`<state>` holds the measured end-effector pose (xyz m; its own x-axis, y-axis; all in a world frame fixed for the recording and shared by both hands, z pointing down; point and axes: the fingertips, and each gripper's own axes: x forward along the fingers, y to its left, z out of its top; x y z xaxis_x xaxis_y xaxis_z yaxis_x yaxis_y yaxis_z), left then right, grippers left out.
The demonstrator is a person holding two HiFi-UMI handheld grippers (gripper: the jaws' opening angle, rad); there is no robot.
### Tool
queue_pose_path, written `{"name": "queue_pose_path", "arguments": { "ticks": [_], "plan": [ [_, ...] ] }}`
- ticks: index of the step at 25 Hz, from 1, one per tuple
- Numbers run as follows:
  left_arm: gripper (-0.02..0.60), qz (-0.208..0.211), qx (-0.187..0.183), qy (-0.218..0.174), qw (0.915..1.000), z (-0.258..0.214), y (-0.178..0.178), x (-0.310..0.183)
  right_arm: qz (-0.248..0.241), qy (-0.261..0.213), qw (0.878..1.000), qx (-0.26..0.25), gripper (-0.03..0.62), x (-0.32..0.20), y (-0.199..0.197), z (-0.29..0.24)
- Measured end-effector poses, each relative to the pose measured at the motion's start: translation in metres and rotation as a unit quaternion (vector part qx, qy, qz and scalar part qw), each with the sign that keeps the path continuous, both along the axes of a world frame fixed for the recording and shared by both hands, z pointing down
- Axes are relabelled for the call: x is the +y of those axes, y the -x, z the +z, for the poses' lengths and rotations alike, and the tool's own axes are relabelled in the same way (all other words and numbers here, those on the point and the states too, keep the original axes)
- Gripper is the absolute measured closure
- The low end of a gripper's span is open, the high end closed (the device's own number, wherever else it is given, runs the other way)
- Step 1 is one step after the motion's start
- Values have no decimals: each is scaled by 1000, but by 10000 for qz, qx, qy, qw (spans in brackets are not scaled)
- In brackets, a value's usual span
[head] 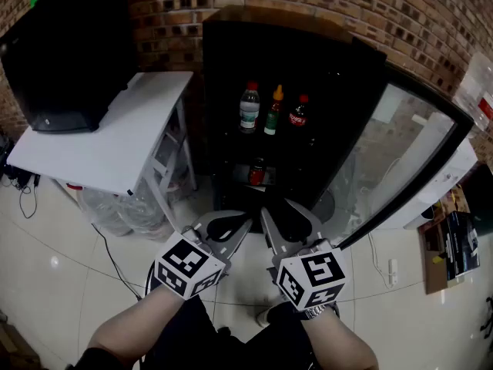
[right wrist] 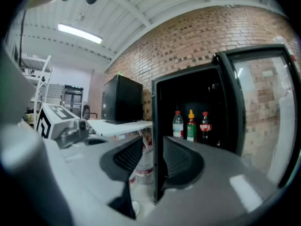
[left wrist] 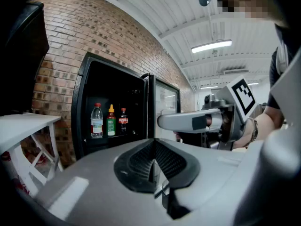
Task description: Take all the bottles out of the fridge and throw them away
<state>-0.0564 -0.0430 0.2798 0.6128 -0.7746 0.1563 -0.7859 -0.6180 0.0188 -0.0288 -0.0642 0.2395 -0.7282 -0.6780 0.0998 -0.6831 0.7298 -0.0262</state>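
The black fridge [head: 285, 91] stands open. On its upper shelf stand three bottles: a clear water bottle [head: 249, 106], a green bottle with an orange cap [head: 273, 112] and a small cola bottle [head: 299, 114]. A red-labelled bottle [head: 257, 173] sits on the lower shelf. My left gripper [head: 240, 223] hovers low in front of the fridge, its pads closed together on nothing [left wrist: 153, 161]. Beside it my right gripper [head: 274, 213] has a gap between its pads [right wrist: 153, 161], nothing in it. Both are well short of the bottles [left wrist: 111, 122] [right wrist: 191, 126].
The glass fridge door [head: 400, 153] swings out to the right. A white table [head: 115, 129] with a black box [head: 69, 60] stands left of the fridge, clear bags [head: 123, 206] beneath it. A white appliance [head: 454, 176] and boxes [head: 451, 241] are at the right.
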Motion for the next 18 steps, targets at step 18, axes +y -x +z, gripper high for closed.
{"name": "queue_pose_path", "arguments": {
  "ticks": [18],
  "plan": [
    [577, -282, 183, -130, 9994, -6, 49, -100, 164, -361, 9977, 545, 348, -157, 78, -26]
  ]
}}
